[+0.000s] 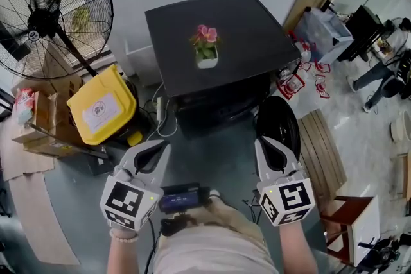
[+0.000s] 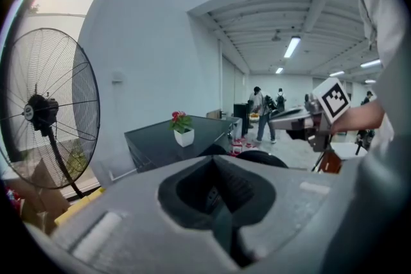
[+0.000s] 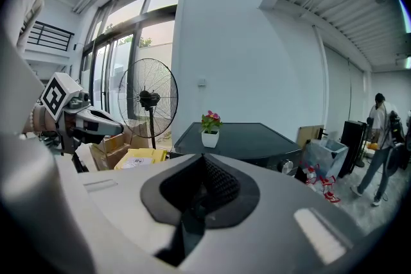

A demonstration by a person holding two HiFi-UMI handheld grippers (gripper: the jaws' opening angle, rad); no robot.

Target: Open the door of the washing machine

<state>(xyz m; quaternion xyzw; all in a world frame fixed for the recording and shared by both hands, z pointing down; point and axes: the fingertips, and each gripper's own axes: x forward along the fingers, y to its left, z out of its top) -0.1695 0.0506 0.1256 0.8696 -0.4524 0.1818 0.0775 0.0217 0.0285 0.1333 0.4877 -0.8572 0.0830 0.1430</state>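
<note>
Head view shows us the round dark door (image 1: pixel 277 126) of the black washing machine (image 1: pixel 244 35) just ahead of the right gripper (image 1: pixel 266 145); that gripper's view hides it. Both jaw pairs closed, empty; grey floor (image 1: pixel 215 154) open before the left gripper (image 1: pixel 156 149).

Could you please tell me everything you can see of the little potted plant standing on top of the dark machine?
The potted plant is small, with a white, squarish pot that looks like ceramic or plastic. It holds green leaves and a few pink-red flowers. It stands upright near the middle of the flat, glossy black top of the washing machine, with nothing beside it. Only that top touches it, under the pot's base. The pot looks clean and whole.
</note>
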